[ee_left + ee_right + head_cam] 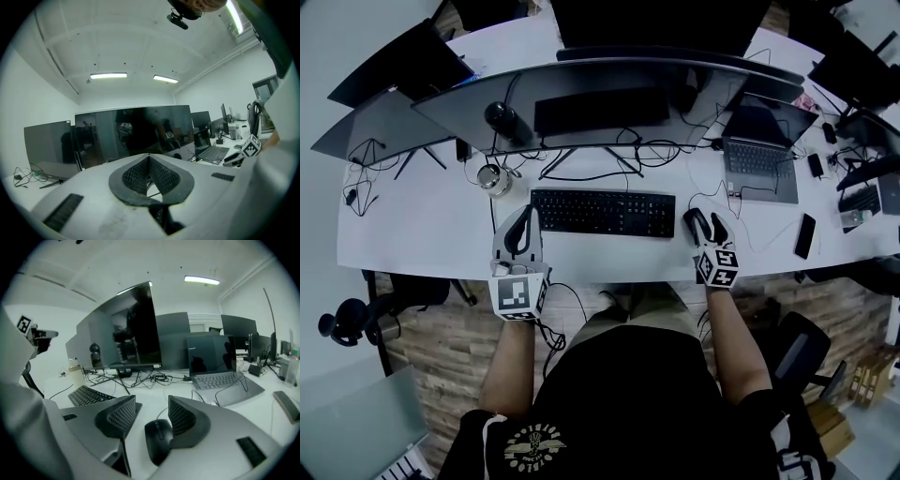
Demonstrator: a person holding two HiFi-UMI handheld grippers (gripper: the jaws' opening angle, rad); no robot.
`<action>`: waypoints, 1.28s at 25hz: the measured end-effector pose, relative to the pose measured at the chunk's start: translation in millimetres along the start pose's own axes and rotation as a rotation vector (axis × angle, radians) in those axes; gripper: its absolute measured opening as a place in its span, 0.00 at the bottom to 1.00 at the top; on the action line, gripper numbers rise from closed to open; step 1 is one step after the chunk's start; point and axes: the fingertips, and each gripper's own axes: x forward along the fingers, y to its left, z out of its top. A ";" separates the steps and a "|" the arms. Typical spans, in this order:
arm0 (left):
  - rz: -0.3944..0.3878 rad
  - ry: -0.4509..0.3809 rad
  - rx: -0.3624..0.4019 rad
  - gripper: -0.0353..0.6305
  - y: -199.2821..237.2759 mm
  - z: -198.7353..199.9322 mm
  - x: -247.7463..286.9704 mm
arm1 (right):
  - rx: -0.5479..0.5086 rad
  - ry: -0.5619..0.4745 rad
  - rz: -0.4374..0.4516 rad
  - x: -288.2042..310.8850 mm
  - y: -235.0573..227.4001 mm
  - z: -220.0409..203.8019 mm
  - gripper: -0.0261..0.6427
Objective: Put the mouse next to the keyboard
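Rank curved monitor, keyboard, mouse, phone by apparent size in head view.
1. curved monitor
2. keyboard
3. phone and mouse: they look about alike. The right gripper covers part of the mouse, so these two are not ranked.

1. The mouse (pixel 158 440) and the keyboard (pixel 602 213) are both black, on a white desk (pixel 422 225).
2. The left gripper (pixel 150 161) and right gripper (pixel 152 411) have pale grey bodies; their pads (pixel 121 417) are dark with a fine mesh pattern.
3. Each marker cube (pixel 519 295) carries black-and-white squares.
4. The laptop (pixel 759 167) is grey.
5. The floor (pixel 441 342) shows brown wood planks.
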 end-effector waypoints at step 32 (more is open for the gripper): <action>-0.002 -0.262 0.005 0.06 23.8 115.4 -89.6 | -0.305 -0.502 0.215 -178.2 184.0 271.5 0.04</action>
